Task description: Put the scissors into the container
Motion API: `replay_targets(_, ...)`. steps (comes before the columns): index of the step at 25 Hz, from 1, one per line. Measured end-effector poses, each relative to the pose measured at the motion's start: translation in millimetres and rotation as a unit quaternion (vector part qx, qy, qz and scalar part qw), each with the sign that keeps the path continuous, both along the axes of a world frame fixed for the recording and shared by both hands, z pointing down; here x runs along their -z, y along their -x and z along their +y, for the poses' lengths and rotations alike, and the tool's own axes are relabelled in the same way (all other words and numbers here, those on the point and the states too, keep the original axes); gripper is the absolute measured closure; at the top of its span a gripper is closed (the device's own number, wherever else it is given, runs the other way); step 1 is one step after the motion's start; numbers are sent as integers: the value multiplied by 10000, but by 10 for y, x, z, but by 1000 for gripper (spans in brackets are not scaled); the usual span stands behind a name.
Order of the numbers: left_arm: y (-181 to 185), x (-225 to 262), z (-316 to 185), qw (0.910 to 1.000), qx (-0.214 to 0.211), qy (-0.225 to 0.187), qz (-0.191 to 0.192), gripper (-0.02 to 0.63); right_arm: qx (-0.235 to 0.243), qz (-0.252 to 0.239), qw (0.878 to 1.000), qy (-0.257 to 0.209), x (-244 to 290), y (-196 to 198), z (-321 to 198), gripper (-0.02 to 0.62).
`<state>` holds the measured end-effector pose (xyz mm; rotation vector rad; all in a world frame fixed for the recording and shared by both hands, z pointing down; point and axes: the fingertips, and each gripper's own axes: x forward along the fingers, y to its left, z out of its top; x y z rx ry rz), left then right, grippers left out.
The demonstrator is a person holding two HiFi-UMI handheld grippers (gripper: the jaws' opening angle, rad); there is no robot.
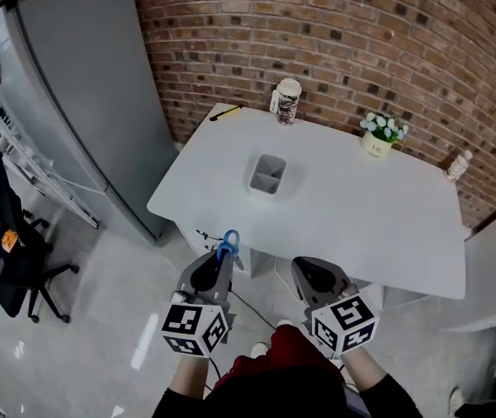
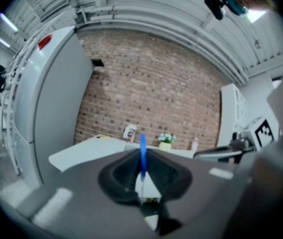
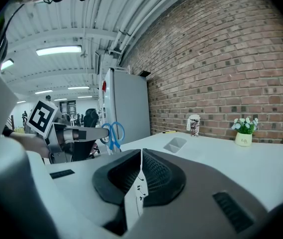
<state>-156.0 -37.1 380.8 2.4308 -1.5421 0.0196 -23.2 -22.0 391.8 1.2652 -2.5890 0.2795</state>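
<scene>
A grey open-top container (image 1: 267, 175) stands on the white table (image 1: 378, 225), left of its middle. My left gripper (image 1: 223, 256) hovers in front of the table's near edge, below the container. It is shut on blue-handled scissors (image 1: 228, 243), whose handles stick out past the fingertips toward the table. The left gripper view shows the scissors (image 2: 142, 150) edge-on between the closed jaws. My right gripper (image 1: 301, 267) hangs beside it, shut with nothing in it. From the right gripper view (image 3: 141, 152) the scissors (image 3: 112, 135) show at left and the container (image 3: 175, 144) further off.
At the table's back edge are a paper cup (image 1: 287, 100), a yellow pen (image 1: 226, 112), a small flower pot (image 1: 381, 135) and a little bottle (image 1: 458, 165). A tall grey cabinet (image 1: 91, 103) stands left of the table, with an office chair (image 1: 12, 251) on the floor further left.
</scene>
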Motion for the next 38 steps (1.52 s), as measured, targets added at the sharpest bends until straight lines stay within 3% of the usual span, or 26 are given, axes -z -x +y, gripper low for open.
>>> replay_targets(15,-149,58,-443,9998,-78,-140,-70,578,-89,-86,9999,10,-57,-159,-360,586)
replay_targets(38,-502,110,-1859,9999,-23,-78,-94,578,34,-133,9997,206,-145,-469,-1758,586)
